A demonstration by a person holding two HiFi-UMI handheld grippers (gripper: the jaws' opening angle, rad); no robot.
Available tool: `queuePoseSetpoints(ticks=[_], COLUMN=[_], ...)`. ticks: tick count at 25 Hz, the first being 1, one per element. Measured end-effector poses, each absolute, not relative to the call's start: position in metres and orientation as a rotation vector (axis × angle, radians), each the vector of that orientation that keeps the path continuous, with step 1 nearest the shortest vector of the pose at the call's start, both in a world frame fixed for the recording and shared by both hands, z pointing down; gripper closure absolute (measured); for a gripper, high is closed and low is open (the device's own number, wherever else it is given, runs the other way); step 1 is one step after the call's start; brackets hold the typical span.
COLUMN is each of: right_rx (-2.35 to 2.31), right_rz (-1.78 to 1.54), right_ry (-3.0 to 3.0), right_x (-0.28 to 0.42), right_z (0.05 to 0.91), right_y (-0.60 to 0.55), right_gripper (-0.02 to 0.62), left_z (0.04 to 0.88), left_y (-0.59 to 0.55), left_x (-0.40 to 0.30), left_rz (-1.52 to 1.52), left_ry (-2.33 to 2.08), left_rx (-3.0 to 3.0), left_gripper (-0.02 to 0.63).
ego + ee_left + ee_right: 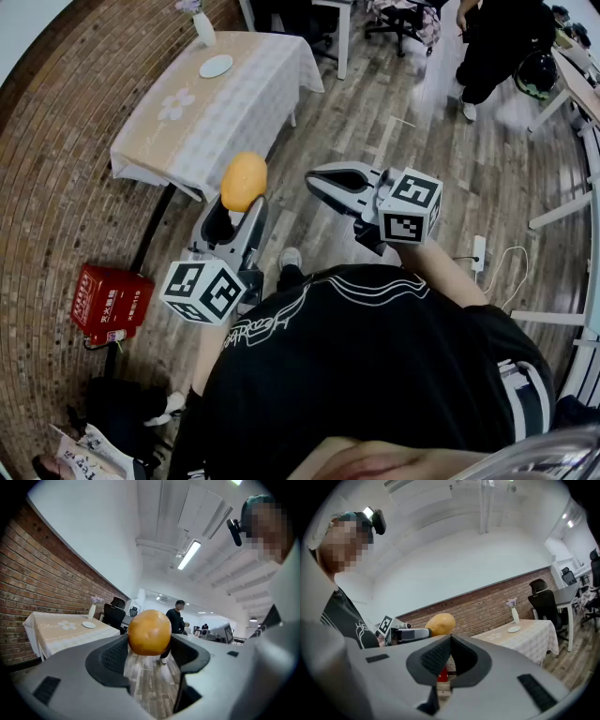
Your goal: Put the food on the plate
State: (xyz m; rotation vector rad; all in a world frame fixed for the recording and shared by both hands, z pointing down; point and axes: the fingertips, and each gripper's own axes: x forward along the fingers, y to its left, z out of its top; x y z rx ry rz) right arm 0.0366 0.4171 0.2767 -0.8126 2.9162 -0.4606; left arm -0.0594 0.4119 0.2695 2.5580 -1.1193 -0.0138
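Likely risking a roll-out and a drop to the floor: pinching the round orange food (244, 180) only at the tips of the left gripper (242, 202), well apart from the plate (216, 66) on the far table (246, 105). Holding both grippers roughly level, side by side, the right gripper (319, 180) closed on nothing.

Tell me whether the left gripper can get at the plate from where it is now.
Probably not yet. The plate sits on the table, well across the floor from the left gripper, which grips the round orange food. Nothing blocks the way; the person likely must step closer.
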Motion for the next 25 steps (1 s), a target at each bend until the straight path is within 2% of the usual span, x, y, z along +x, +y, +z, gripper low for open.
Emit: queuePoseSetpoints(ticks=[14, 25], right_rx=[-0.896, -0.910], right_rz=[-0.509, -0.574], right_ry=[2.868, 2.889], right_x=[0.045, 0.017], right_z=[0.292, 0.308], right_y=[0.387, 0.299], right_gripper=[0.598, 0.598], left_z=[0.284, 0.301], left_y=[0.391, 0.300], left_x=[-0.059, -0.085], left_rz=[0.007, 0.007], left_ry=[-1.118, -1.092], left_rx=[2.553, 2.503], left_gripper=[0.327, 0.327])
